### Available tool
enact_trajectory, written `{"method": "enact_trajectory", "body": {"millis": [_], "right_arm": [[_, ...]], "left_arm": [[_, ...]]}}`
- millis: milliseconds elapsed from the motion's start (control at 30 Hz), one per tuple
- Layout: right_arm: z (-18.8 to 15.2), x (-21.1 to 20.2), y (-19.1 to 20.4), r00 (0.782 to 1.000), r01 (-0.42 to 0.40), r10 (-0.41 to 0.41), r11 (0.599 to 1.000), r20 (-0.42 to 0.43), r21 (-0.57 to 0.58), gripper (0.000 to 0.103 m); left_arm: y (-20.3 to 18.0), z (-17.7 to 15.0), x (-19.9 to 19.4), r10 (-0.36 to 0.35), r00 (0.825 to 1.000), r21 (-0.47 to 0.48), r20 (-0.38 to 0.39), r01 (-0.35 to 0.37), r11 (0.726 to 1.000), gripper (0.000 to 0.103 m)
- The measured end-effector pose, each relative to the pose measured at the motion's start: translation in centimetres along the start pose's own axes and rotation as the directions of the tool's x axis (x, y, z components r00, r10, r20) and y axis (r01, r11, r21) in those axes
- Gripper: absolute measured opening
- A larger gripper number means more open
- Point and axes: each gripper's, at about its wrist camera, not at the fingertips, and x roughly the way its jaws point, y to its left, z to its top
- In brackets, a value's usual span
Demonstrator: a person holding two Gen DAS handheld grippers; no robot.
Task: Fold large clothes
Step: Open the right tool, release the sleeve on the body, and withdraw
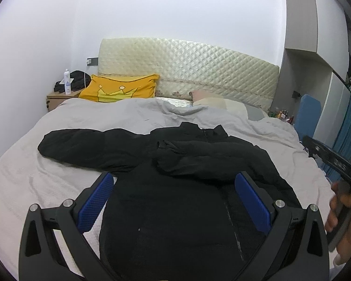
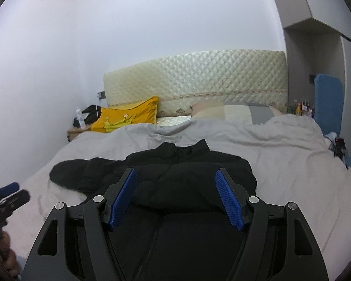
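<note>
A black puffer jacket (image 1: 175, 187) lies front up on the grey bed cover (image 1: 58, 175), collar toward the headboard. Its right sleeve is folded across the chest; its left sleeve (image 1: 82, 147) stretches out to the left. My left gripper (image 1: 174, 182) is open and empty, hovering over the jacket's lower body. My right gripper (image 2: 175, 182) is open and empty above the jacket (image 2: 187, 180), over the folded sleeve. The right gripper's body shows at the left view's right edge (image 1: 332, 157), and the left gripper shows at the right view's left edge (image 2: 4, 196).
A quilted cream headboard (image 1: 187, 70) stands at the far end. A yellow crown pillow (image 1: 119, 89) and a beige pillow (image 1: 213, 101) lie before it. A nightstand (image 1: 58, 98) with a white bottle (image 1: 67, 82) stands far left. A blue board (image 1: 308, 114) stands at right.
</note>
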Motion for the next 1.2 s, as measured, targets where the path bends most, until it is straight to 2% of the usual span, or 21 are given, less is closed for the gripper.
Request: {"method": "enact_trajectory", "body": {"millis": [300, 433, 767, 967, 1200], "right_arm": [[-3.1, -4.7, -0.9, 1.000, 0.029, -0.029, 1.000, 0.011, 0.007, 0.069], [-4.3, -6.2, -1.6, 0.999, 0.024, -0.025, 0.999, 0.026, 0.042, 0.069], [-7.1, -8.4, -1.2, 0.999, 0.036, -0.037, 0.999, 0.020, 0.026, 0.069], [-7.9, -9.7, -1.1, 0.996, 0.064, -0.065, 0.998, 0.052, 0.029, 0.074], [-8.9, -9.7, -1.4, 0.995, 0.081, -0.083, 0.996, 0.052, 0.035, 0.079]], "left_arm": [[-1.5, -0.3, -0.1, -0.014, 1.000, 0.022, -0.013, 0.014, 1.000, 0.103], [-2.5, -0.2, -0.9, -0.008, 1.000, 0.044, 0.008, 0.008, 0.999, 0.103], [-2.8, -1.1, -1.1, -0.031, 1.000, 0.062, 0.000, 0.031, 0.998, 0.103], [-2.9, -1.8, -0.9, -0.047, 0.999, 0.073, 0.009, 0.046, 0.996, 0.103], [-3.5, -2.7, -0.5, -0.062, 0.998, 0.103, 0.022, 0.059, 0.993, 0.103]]}}
